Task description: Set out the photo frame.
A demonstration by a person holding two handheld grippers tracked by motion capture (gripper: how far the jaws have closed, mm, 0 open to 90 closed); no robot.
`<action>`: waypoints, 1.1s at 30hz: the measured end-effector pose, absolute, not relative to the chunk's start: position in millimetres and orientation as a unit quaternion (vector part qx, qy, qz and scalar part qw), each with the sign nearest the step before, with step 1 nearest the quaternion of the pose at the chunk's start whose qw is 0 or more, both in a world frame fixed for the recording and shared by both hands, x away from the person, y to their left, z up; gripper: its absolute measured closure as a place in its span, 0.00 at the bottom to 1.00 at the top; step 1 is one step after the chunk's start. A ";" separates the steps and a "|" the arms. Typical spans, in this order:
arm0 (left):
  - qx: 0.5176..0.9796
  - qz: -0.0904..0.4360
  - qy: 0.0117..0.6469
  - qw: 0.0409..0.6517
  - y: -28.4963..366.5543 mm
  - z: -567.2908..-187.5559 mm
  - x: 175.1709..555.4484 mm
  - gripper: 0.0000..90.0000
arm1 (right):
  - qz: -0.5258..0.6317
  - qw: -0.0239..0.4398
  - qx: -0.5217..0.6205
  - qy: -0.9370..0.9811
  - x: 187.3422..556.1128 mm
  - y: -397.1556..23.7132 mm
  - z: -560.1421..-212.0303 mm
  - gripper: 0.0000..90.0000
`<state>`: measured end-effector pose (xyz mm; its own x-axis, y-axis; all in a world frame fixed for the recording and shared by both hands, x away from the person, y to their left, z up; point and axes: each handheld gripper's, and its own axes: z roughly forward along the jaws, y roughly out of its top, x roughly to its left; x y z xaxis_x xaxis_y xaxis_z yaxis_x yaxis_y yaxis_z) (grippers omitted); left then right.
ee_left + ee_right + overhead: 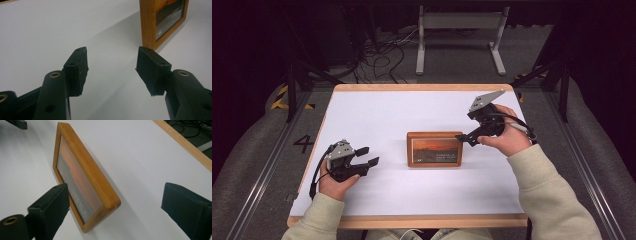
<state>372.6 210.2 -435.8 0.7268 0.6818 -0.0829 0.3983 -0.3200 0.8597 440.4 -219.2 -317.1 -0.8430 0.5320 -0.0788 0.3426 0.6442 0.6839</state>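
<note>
A wooden picture frame (435,149) is standing upright near the middle of the white table (377,112), its long axis running left to right across the high view and its picture facing the person.

The right gripper (468,138) is hovering just beside the frame's right end, much nearer to it than the left. In the right gripper view its jaws are standing wide apart, one pad (53,206) in front of the glass and the other behind the frame; the frame's end (100,202) is lying between them, with clear gaps on both sides, so nothing is being gripped.

The left gripper (368,156) is resting low over the table, well apart from the frame's left end. Its jaws are also standing apart with only bare table between them; in the left gripper view the frame (150,25) is lying ahead and off to the right of the jaw line.

Judged from this layout, the coming move is turning on the right jaws spanning the frame's thin dimension, front to back.
</note>
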 end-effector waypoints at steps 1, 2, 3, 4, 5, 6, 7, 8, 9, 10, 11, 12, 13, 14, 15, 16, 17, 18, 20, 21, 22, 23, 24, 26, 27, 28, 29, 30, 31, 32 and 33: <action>0.800 0.148 0.336 0.474 210.6 -435.5 371.9 0.47 | 0.351 0.139 0.249 0.892 437.6 -223.4 -317.3 0.08; 0.801 0.147 0.336 0.474 211.0 -435.2 370.5 0.47 | 0.357 0.141 0.253 0.888 434.6 -227.6 -317.9 0.07; 0.801 0.146 0.334 0.475 211.3 -435.1 369.7 0.47 | 0.363 0.141 0.260 0.883 430.6 -232.3 -319.3 0.06; 0.800 0.147 0.334 0.476 211.7 -435.0 368.9 0.46 | 0.366 0.142 0.262 0.882 427.6 -236.2 -320.7 0.06; 0.800 0.146 0.334 0.476 212.2 -434.7 367.7 0.46 | 0.371 0.144 0.265 0.879 424.3 -239.9 -322.5 0.06; 0.800 0.147 0.334 0.476 213.0 -434.4 366.9 0.46 | 0.376 0.145 0.265 0.876 421.3 -243.9 -324.7 0.06; 0.801 0.145 0.333 0.476 213.8 -434.2 366.2 0.46 | 0.381 0.145 0.267 0.873 418.2 -247.9 -327.1 0.06; 0.800 0.144 0.335 0.477 214.2 -434.1 365.3 0.46 | 0.384 0.147 0.268 0.871 415.2 -252.1 -329.8 0.06; 0.801 0.146 0.333 0.476 214.9 -434.0 365.0 0.46 | 0.387 0.149 0.271 0.869 412.2 -256.2 -332.7 0.06; 0.800 0.143 0.335 0.477 215.0 -434.1 364.3 0.46 | 0.392 0.152 0.274 0.865 409.5 -260.4 -335.9 0.05; 0.800 0.143 0.335 0.477 215.0 -434.2 364.1 0.45 | 0.396 0.154 0.278 0.862 407.0 -264.4 -339.3 0.05; 0.800 0.143 0.335 0.477 215.0 -434.2 364.1 0.45 | 0.401 0.159 0.284 0.856 404.0 -269.0 -344.2 0.05; 0.800 0.143 0.335 0.477 214.9 -434.2 364.2 0.45 | 0.403 0.161 0.286 0.854 402.6 -271.5 -347.4 0.05; 0.800 0.143 0.334 0.477 214.8 -434.1 364.3 0.45 | 0.405 0.162 0.290 0.852 400.8 -274.9 -351.9 0.05; 0.801 0.145 0.333 0.477 214.8 -434.3 364.7 0.45 | 0.407 0.164 0.295 0.849 399.2 -278.3 -356.7 0.05; 0.801 0.145 0.333 0.477 214.8 -434.3 364.7 0.45 | 0.407 0.164 0.295 0.849 399.2 -278.3 -356.7 0.05; 0.800 0.147 0.332 0.477 214.9 -434.7 365.2 0.45 | 0.410 0.167 0.302 0.844 397.8 -282.5 -363.1 0.05; 0.799 0.142 0.338 0.477 214.9 -435.5 365.0 0.45 | 0.412 0.171 0.313 0.838 396.3 -289.4 -375.6 0.05; 0.800 0.142 0.337 0.476 215.4 -435.8 365.5 0.45 | 0.415 0.172 0.316 0.836 395.8 -291.6 -379.8 0.05; 0.798 0.144 0.337 0.477 216.0 -436.7 366.4 0.45 | 0.417 0.174 0.320 0.833 395.2 -293.9 -384.1 0.05; 0.799 0.142 0.339 0.476 216.4 -437.1 366.4 0.45 | 0.429 0.181 0.331 0.821 392.5 -301.3 -399.2 0.06; 0.798 0.144 0.338 0.478 216.5 -437.7 367.0 0.45 | 0.429 0.181 0.331 0.821 392.5 -301.3 -399.2 0.06; 0.797 0.142 0.341 0.478 216.7 -438.0 366.9 0.45 | 0.440 0.198 0.339 0.808 391.0 -307.4 -412.4 0.07; 0.797 0.142 0.340 0.478 217.3 -438.2 367.3 0.45 | 0.442 0.195 0.346 0.804 391.7 -312.9 -424.8 0.07; 0.797 0.142 0.340 0.478 217.3 -438.3 367.2 0.45 | 0.442 0.198 0.350 0.802 391.5 -314.8 -428.7 0.07; 0.797 0.142 0.340 0.478 217.3 -438.5 367.3 0.45 | 0.442 0.198 0.350 0.802 391.5 -314.8 -428.7 0.07; 0.797 0.142 0.340 0.478 217.1 -438.5 367.5 0.45 | 0.439 0.203 0.352 0.801 391.3 -316.6 -433.1 0.07; 0.797 0.140 0.340 0.478 216.9 -438.7 367.5 0.45 | 0.435 0.202 0.356 0.802 391.2 -317.5 -436.5 0.06; 0.797 0.142 0.340 0.479 216.6 -439.0 368.0 0.45 | 0.435 0.200 0.357 0.802 391.0 -317.7 -439.3 0.06; 0.799 0.141 0.339 0.477 216.4 -439.4 368.4 0.45 | 0.435 0.200 0.358 0.802 390.8 -317.2 -440.5 0.06; 0.798 0.139 0.342 0.476 216.0 -440.2 368.8 0.45 | 0.433 0.197 0.359 0.803 390.6 -315.9 -442.1 0.06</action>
<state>368.8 216.0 -440.2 0.7275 0.6784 -0.1024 0.4131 -0.3141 0.8548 390.6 -315.9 -442.1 -0.6644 0.7473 -0.0066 0.4057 0.3680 0.8367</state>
